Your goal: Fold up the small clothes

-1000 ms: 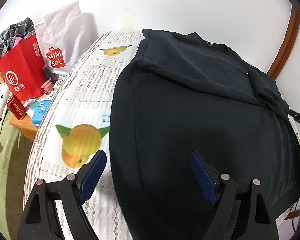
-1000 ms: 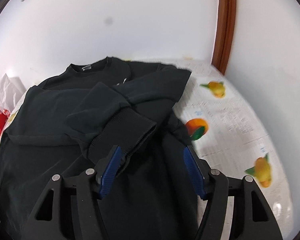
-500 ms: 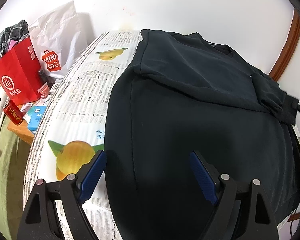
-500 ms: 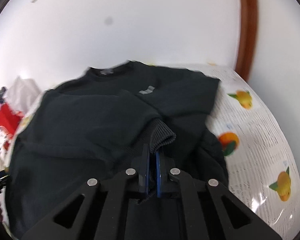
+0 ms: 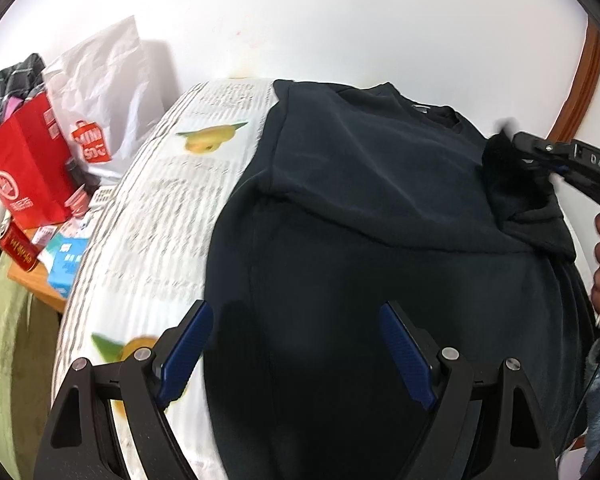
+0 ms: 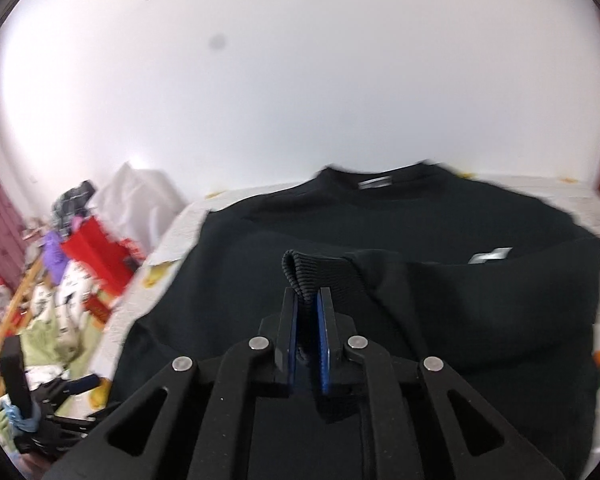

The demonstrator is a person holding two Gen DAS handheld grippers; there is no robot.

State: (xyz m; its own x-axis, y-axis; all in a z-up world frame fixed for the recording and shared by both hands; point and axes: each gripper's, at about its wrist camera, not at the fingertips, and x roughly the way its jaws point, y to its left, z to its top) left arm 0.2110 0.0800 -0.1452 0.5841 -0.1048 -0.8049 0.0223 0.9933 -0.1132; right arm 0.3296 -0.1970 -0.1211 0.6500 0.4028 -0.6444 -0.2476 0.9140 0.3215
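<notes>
A black sweatshirt [image 5: 380, 220] lies spread on a table with a fruit-print cloth [image 5: 168, 200]; it also shows in the right wrist view [image 6: 420, 232]. My right gripper [image 6: 309, 300] is shut on the ribbed sleeve cuff [image 6: 320, 272] and holds it lifted above the sweatshirt's body. In the left wrist view the right gripper [image 5: 520, 148] is at the far right with the sleeve hanging from it. My left gripper [image 5: 296, 344] is open and empty, low over the sweatshirt's near left hem.
A red paper bag [image 5: 28, 168] and a white Miniso bag [image 5: 100, 108] stand left of the table, with small boxes and a red can [image 5: 18, 246] on a wooden stand. A white wall is behind. A brown door frame [image 5: 580, 88] is at right.
My right gripper closed on the sleeve cuff and lifted it up and toward the left. My left gripper moved forward over the hem and stayed open.
</notes>
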